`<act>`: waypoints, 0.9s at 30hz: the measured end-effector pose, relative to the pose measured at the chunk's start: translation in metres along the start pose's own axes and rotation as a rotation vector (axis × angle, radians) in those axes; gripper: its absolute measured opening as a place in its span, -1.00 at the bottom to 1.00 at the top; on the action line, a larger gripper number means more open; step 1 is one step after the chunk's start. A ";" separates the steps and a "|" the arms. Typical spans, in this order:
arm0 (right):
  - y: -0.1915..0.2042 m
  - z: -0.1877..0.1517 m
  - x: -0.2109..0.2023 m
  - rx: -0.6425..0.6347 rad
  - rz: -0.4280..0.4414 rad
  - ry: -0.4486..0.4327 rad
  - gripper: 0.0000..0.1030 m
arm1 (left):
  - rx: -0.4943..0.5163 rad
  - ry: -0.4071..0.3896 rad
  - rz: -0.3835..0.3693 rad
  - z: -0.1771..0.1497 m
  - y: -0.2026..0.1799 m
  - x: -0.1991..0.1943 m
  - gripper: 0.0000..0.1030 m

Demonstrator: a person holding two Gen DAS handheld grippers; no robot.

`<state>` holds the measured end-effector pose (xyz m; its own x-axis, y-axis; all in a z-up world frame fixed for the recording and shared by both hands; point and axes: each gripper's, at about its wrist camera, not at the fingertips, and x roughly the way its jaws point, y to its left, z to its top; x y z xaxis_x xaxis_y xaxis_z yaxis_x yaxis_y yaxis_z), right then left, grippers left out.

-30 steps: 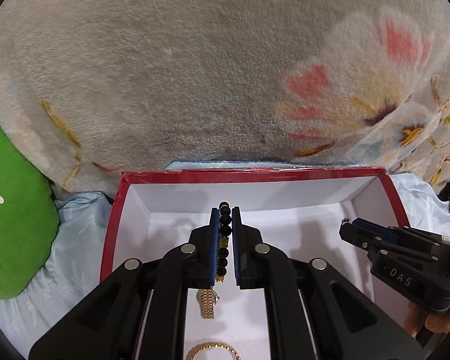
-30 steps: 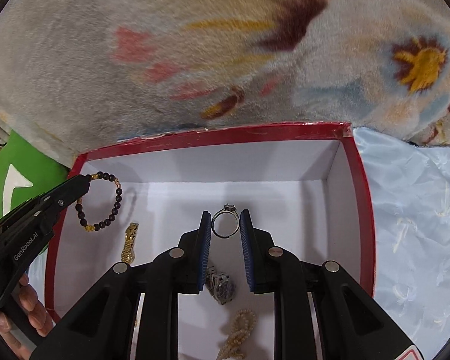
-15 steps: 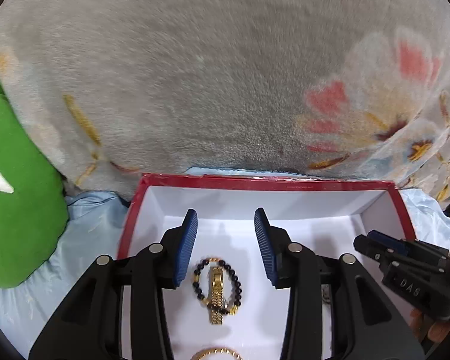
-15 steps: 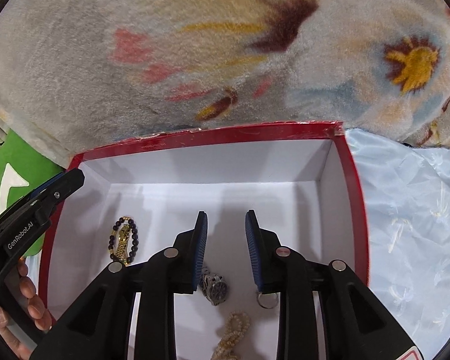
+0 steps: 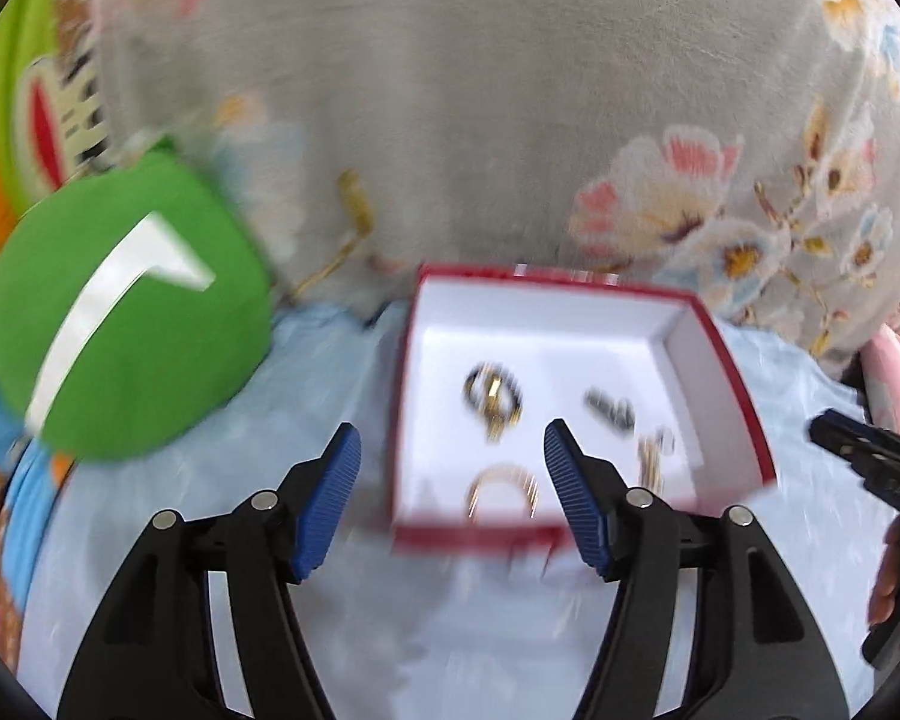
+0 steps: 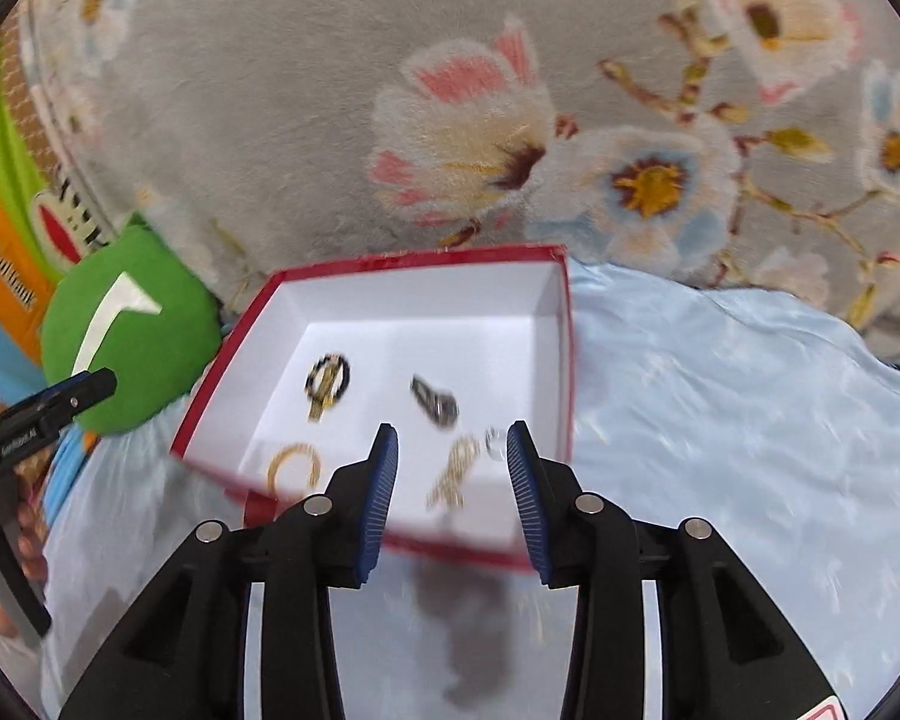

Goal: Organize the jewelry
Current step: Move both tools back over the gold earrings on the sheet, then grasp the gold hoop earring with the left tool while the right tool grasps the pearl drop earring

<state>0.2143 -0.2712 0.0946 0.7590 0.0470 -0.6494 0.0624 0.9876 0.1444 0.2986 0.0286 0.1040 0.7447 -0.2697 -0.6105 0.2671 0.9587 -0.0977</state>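
Both the left claw and the right claw are seen open and empty, their jaws having just been opening. The jewelry is laid in the red cardboard box with white inside on the pale blue sheet. The gold watch band, long axis near to far, lies across the dark bead bracelet; tangling could be caused there if one is lifted.

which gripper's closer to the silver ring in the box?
Right. The right gripper hangs open just short of the silver ring; the left gripper, also open, sits farther left, nearer the gold bangle.
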 end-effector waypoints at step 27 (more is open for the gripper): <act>0.002 -0.213 -0.025 0.096 -0.119 0.196 -0.22 | -0.083 0.267 0.103 -0.239 0.019 -0.038 0.22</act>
<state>0.0578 -0.2383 -0.0479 0.6033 -0.0310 -0.7969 0.2116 0.9696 0.1225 0.1294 0.0782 -0.0625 0.5751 -0.1477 -0.8046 0.1393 0.9869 -0.0816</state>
